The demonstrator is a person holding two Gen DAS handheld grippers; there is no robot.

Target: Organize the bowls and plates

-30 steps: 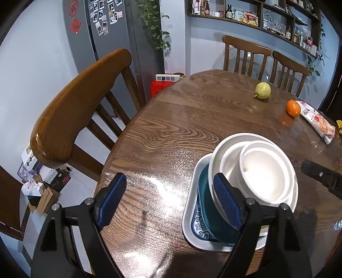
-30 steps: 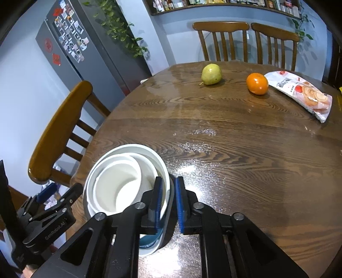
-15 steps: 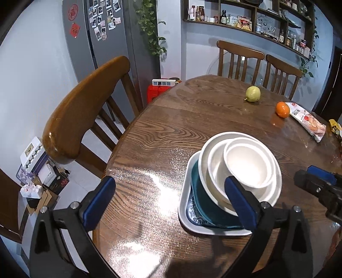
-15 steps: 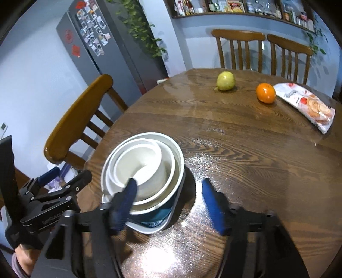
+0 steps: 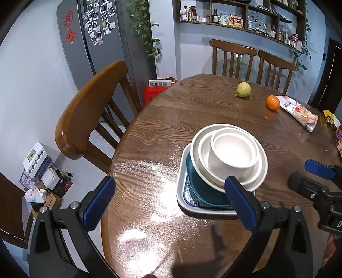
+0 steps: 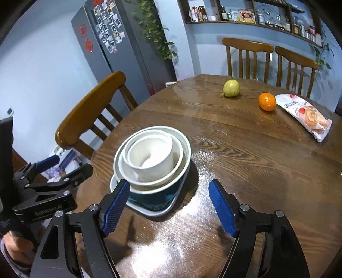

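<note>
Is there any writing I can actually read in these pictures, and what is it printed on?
"GenRobot.AI": on the black body of the left gripper, seen from the right wrist.
"D": first letter of a cut-off marking on the right gripper, seen from the left wrist.
Snack bag: red and dark printing, too blurred to read.
Red signs on the fridge: characters not legible.
Bottle labels on the shelf: too small.

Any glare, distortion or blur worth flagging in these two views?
Left wrist: bright glare on the table beside the stacked dishes; fisheye bends the chair. Right wrist: glare patch in front of the right gripper, dark corner vignetting, dishes sharp.
</note>
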